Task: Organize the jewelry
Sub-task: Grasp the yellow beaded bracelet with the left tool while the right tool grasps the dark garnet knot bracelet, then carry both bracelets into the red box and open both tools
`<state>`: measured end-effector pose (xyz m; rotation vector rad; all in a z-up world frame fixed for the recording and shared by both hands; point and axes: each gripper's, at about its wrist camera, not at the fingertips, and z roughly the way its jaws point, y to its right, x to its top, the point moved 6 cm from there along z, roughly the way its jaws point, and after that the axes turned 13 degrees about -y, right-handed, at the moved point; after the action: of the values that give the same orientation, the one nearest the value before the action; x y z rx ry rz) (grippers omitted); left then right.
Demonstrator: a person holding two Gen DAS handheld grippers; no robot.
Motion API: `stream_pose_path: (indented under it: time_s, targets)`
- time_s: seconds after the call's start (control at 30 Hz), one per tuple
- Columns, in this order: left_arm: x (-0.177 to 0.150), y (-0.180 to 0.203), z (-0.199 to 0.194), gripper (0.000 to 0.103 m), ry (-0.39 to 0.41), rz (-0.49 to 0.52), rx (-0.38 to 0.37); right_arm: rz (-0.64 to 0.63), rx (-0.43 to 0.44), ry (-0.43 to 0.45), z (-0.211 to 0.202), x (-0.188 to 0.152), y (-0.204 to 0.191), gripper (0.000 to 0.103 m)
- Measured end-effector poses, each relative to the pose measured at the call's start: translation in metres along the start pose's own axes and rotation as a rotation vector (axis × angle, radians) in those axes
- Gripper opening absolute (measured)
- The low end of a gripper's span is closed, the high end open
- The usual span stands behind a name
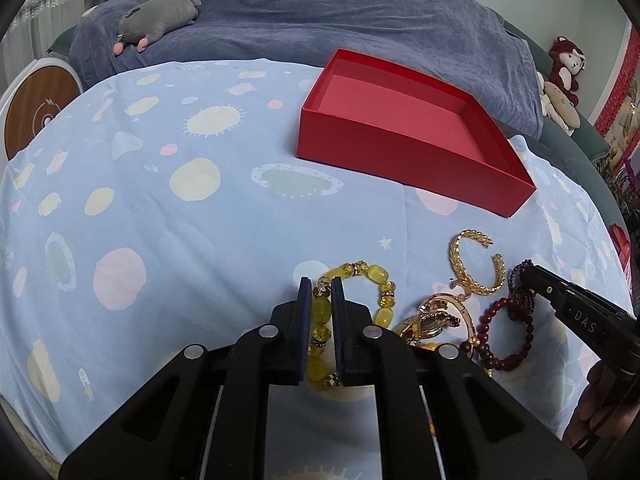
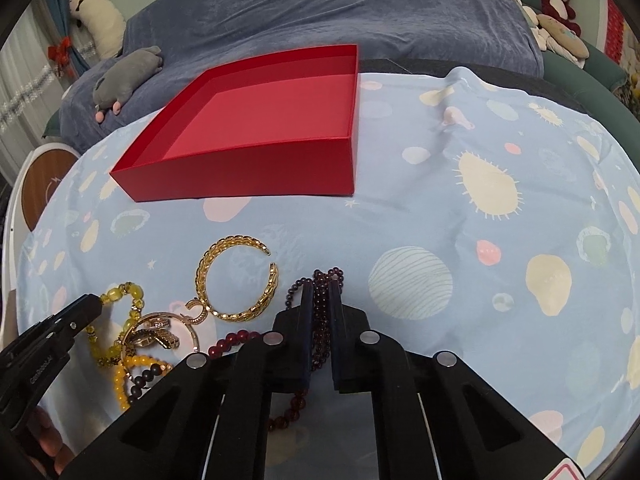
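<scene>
An open red box stands empty on the blue patterned cloth. In front of it lies a heap of jewelry. My left gripper is shut on the yellow bead bracelet, whose beads sit between its pads. My right gripper is shut on the dark red bead bracelet. A gold cuff bracelet lies between the two grippers, with a rose-gold watch beside it.
The cloth covers a low table in front of a sofa under a grey-blue blanket. A grey plush toy lies on the sofa. A round wooden stand stands to the left. A hand holds the right gripper.
</scene>
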<state>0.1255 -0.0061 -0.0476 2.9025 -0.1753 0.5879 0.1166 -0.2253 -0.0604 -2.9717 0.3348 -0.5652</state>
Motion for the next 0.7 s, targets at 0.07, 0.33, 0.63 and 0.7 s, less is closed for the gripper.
stream_pose_path:
  time_s: [0.07,0.33,0.63,0.7]
  targets:
    - [0.001,0.001,-0.005,0.010,0.007,0.002,-0.006,0.006,0.006,0.009,-0.005,-0.001,0.002,0.007]
    - [0.011,0.003,-0.032,0.010,0.046,0.001,-0.028,0.016,0.034,0.061,-0.038,0.001,0.010,0.006]
    - [0.040,0.012,-0.064,0.010,0.096,0.031,-0.055,0.020,0.072,0.127,-0.074,0.023,0.019,0.006]
    - [0.051,0.014,-0.070,0.010,0.111,0.044,-0.057,0.016,0.077,0.138,-0.079,0.033,0.019,0.006]
